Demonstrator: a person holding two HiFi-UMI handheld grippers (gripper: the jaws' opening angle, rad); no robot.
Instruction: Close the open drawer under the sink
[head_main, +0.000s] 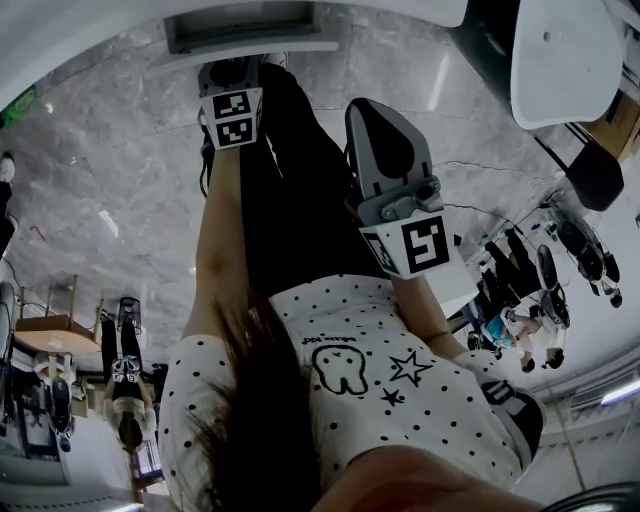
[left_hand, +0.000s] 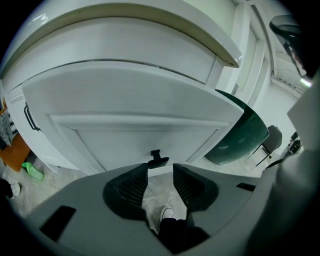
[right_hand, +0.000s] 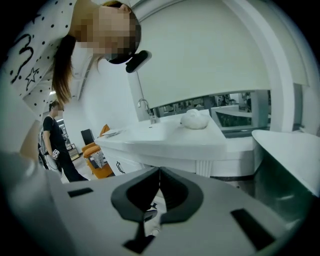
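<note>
The white drawer (left_hand: 135, 107) stands pulled out under the white counter (left_hand: 150, 30), its panelled front filling the left gripper view. A small black handle (left_hand: 159, 159) sits at the lower edge of that front. My left gripper (left_hand: 161, 170) is open, its tips just short of the handle, with only floor and a shoe showing between the pads. In the head view the open drawer (head_main: 250, 32) lies at the top, just beyond the left gripper (head_main: 232, 85). My right gripper (right_hand: 159, 171) is shut on nothing and held away from the drawer, facing the sink counter (right_hand: 165, 137).
A dark green rounded tub (left_hand: 235, 135) stands on the floor right of the drawer. Another cabinet handle (left_hand: 30, 117) shows at far left, with orange and green items (left_hand: 31, 170) below it. A tap (right_hand: 145, 107) and a white lump (right_hand: 195, 119) sit on the counter. People stand behind (right_hand: 54, 142).
</note>
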